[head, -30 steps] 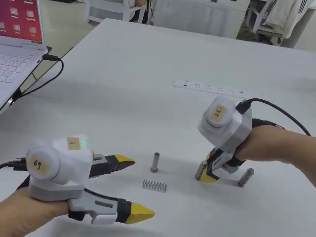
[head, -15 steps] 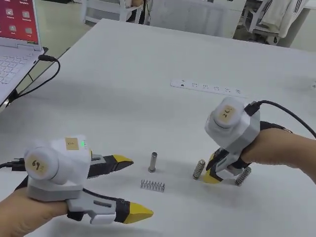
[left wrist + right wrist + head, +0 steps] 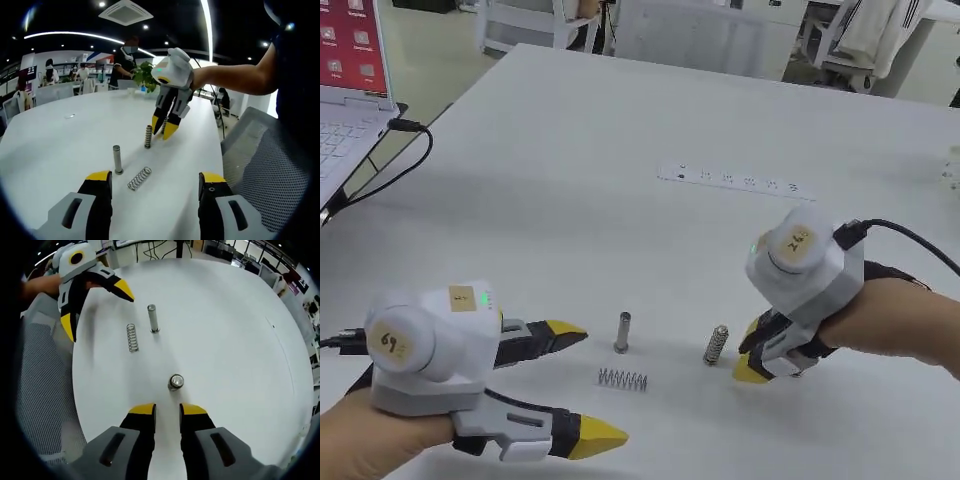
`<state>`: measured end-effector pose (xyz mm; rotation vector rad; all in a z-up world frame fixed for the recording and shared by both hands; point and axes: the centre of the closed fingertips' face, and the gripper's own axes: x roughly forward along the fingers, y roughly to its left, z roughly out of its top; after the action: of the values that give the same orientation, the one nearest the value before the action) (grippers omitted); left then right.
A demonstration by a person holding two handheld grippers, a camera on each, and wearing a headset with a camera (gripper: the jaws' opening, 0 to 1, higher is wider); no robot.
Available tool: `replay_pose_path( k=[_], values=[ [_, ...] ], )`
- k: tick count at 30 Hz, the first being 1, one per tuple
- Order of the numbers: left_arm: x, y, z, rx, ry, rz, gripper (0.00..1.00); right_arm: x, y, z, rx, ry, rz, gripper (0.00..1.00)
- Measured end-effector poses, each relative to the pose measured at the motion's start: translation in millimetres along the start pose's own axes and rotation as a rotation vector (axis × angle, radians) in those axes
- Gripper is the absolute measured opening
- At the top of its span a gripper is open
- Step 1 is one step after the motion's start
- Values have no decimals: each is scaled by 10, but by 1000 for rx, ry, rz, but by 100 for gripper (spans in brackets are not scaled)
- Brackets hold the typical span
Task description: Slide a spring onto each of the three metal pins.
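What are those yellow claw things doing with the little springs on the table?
A person holds a gripper in each hand and is putting springs onto small metal pins that stand on the white table. The right gripper hovers beside a pin with a spring on it. The bare pin has no spring yet, and a loose spring lies on the table next to it. The left gripper is close by with its fingers wide open, holding nothing.

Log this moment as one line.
left gripper open, empty | right gripper beside sprung pin | bare pin upright | loose spring lying flat
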<state>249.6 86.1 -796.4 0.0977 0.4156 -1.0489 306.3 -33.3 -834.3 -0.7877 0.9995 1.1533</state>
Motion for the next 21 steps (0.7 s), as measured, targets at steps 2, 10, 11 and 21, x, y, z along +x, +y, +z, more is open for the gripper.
replay_pose_path(
  k=[2, 10, 11, 21],
  values=[
    [0, -3, -3, -1, 1, 0, 66, -10, 13, 2, 3, -7, -2, 17],
    [-1, -18, -2, -1, 2, -1, 65, -54, 78, 14, 12, -36, -7, 17],
    [-3, -21, -3, 0, 3, -1, 65, -56, 87, 19, 16, -41, -6, 17],
    [-8, -31, 3, 2, 2, -1, 65, -72, 208, 21, 25, -67, -7, 17]
  ],
)
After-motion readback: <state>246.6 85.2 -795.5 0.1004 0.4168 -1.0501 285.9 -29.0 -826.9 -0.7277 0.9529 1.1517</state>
